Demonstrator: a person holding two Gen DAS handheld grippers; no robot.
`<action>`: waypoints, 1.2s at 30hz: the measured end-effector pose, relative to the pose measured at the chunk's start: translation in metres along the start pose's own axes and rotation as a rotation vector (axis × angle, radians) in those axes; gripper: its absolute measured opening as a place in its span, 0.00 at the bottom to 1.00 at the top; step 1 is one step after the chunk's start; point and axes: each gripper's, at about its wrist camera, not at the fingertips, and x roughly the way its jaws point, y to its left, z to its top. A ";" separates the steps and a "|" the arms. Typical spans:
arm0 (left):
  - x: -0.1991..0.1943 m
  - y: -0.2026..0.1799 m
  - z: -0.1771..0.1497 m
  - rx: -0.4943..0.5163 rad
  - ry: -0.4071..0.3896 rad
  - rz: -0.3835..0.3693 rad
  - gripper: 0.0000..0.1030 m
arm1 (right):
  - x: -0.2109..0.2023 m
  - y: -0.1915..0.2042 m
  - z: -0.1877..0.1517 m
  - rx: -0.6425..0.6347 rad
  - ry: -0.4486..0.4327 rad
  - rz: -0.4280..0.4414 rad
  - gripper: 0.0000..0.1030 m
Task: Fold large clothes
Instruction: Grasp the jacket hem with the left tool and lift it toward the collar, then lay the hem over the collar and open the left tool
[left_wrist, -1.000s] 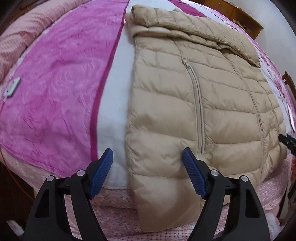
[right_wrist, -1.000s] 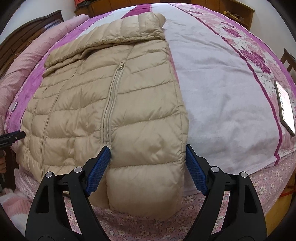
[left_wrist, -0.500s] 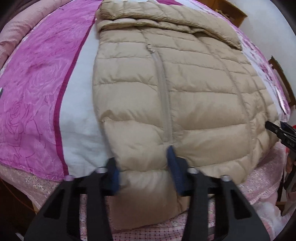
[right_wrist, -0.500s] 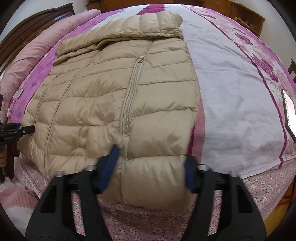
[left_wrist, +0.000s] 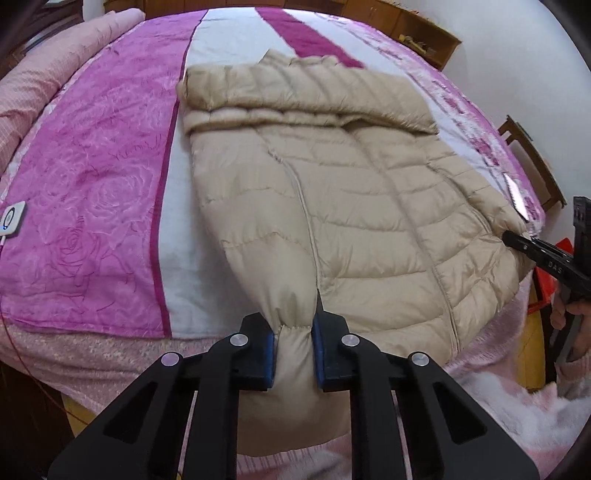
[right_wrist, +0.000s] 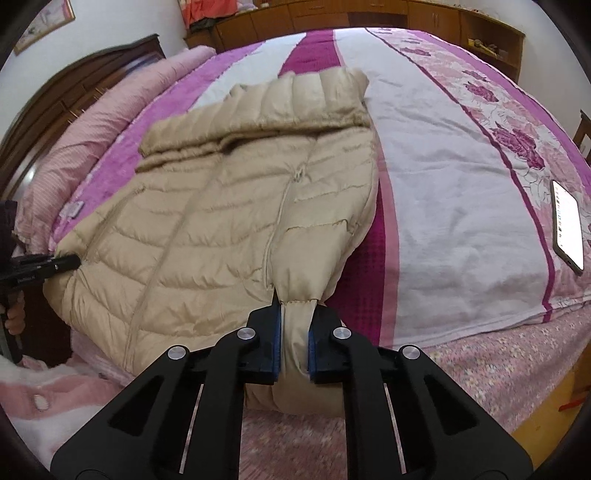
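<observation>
i have the left gripper clamped on the hem of the beige puffer jacket, which lies flat on the bed; my right gripper pinches the hem's other corner.

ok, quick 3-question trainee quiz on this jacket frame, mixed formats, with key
1. True or false: the left gripper and the right gripper are each shut on the hem of the beige down jacket.
2. Multiple choice: the phone lies A) on the jacket, B) on the bedspread apart from the jacket, C) in a gripper.
3. Fill in: the small white controller rests on the ____ part of the bedspread.

Key: 1 true; 2 B; 3 pink
</observation>
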 end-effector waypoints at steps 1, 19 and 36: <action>-0.008 -0.001 -0.002 0.004 -0.002 -0.009 0.15 | -0.007 0.002 0.000 -0.001 -0.009 0.002 0.10; -0.075 0.006 0.016 -0.036 -0.145 -0.019 0.13 | -0.064 0.028 0.048 -0.020 -0.176 0.074 0.09; -0.009 0.022 0.161 -0.020 -0.288 0.123 0.14 | 0.040 -0.003 0.181 0.082 -0.237 -0.048 0.10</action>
